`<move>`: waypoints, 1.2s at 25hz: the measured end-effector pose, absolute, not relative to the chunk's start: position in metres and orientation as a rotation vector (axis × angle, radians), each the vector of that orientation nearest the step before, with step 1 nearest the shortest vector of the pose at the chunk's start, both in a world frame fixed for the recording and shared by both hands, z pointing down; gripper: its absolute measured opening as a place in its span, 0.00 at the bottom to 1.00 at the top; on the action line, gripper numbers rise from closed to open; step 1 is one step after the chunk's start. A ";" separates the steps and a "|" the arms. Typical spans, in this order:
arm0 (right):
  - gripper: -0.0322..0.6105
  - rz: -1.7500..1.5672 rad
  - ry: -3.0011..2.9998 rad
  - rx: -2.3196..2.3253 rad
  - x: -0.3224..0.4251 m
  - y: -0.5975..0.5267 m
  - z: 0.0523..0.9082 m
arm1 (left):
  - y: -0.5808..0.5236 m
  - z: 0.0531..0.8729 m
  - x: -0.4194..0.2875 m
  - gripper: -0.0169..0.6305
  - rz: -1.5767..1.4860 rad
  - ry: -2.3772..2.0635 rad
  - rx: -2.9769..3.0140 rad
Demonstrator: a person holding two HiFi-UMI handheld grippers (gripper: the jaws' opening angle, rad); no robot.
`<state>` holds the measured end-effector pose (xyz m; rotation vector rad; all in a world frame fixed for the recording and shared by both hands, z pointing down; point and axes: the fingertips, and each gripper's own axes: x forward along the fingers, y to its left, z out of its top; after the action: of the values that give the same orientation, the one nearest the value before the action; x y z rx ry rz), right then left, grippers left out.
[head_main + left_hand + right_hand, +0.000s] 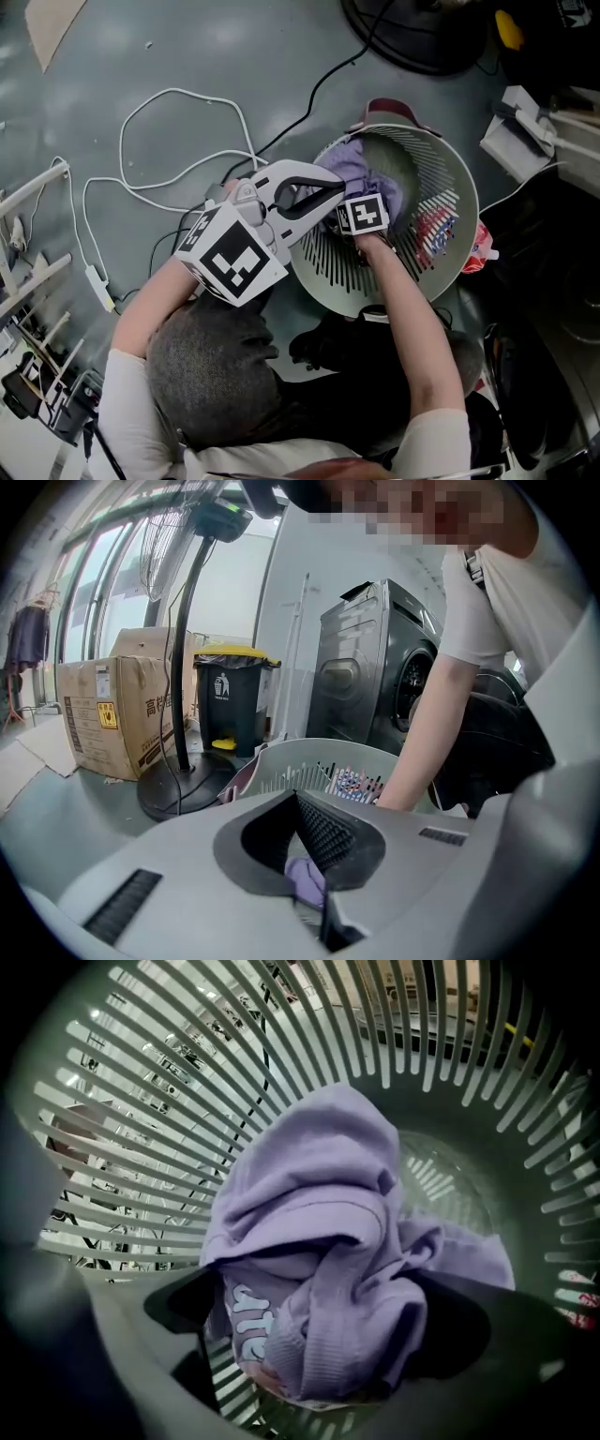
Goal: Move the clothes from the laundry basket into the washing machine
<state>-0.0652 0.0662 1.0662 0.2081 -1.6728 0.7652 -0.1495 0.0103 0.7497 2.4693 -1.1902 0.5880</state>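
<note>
The purple garment (pixel 319 1241) is lying bunched on the floor of the laundry basket (pixel 457 178), so nothing you can see here is on its way to the washing machine (pixel 375 667) yet. A red-and-blue patterned piece (pixel 436 230) is lying against the basket wall further round, and it is waiting its turn too.

Your right gripper (pixel 309 1358) is reaching down into the basket with its jaws spread as wide as they go. The purple cloth is sitting heaped between them, but they are not pressing on it (so this reads as the grab being lined up, not made).

Your left gripper (pixel 334 194) is hovering at the near rim with its jaw tips drawn together. A scrap of purple is showing through the gap behind them, though whether it is pinching that scrap I cannot tell.

The washer is standing beyond the basket, grey with a round door; whether that door is open the pictures are not showing.

By my reading you are working on the pick-up itself: closing on the purple garment, lifting it clear and carrying it to the drum are all ahead of you, and then the patterned piece.
</note>
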 end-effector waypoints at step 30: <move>0.69 0.461 -1.639 0.348 -0.048 0.046 1.103 | 0.018 0.752 -0.164 0.03 0.573 -1.213 2.429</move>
<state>-0.0483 0.0462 1.1033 0.3483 -1.6393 0.4614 -0.1644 0.0176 0.7525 2.4292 -1.2130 0.5728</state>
